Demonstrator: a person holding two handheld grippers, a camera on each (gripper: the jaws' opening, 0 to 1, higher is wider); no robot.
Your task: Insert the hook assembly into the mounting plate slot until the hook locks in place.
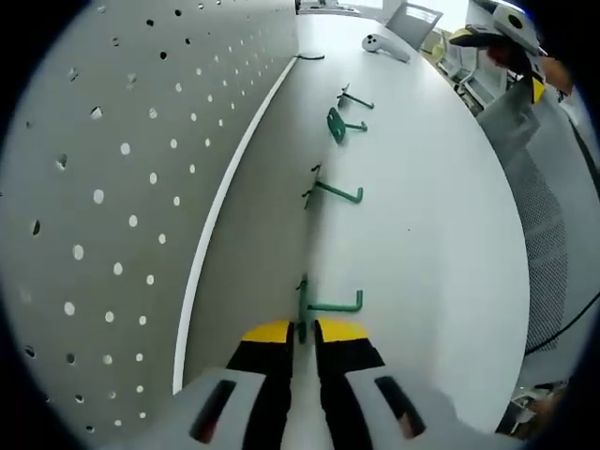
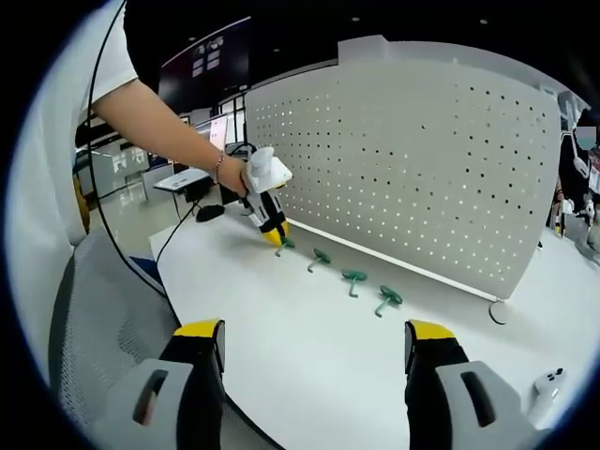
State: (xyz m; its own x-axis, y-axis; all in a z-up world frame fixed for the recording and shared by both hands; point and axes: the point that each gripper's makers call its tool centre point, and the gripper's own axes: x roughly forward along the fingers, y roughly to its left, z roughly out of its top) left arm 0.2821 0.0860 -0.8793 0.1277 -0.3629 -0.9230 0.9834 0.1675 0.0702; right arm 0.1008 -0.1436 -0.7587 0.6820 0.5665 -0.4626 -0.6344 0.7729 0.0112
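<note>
Several green hooks lie in a row on the white table along the foot of the white pegboard (image 1: 112, 187) (image 2: 422, 159). My left gripper (image 1: 303, 330) is shut on the back plate of the nearest green hook (image 1: 330, 305), whose arm points right, low over the table. In the right gripper view a hand holds that left gripper (image 2: 277, 236) down on the end hook (image 2: 285, 247). The other hooks (image 1: 336, 192) (image 1: 337, 125) (image 1: 354, 98) lie apart further along. My right gripper (image 2: 314, 342) hangs open above the table's near edge with nothing between its jaws.
A white controller (image 1: 384, 44) (image 2: 548, 384) lies at the table's far end. A black cable loop (image 2: 499, 312) sits by the pegboard's corner. A grey mesh chair (image 1: 539, 216) (image 2: 103, 309) stands against the table edge. The right gripper (image 1: 511, 37) is up beyond that edge.
</note>
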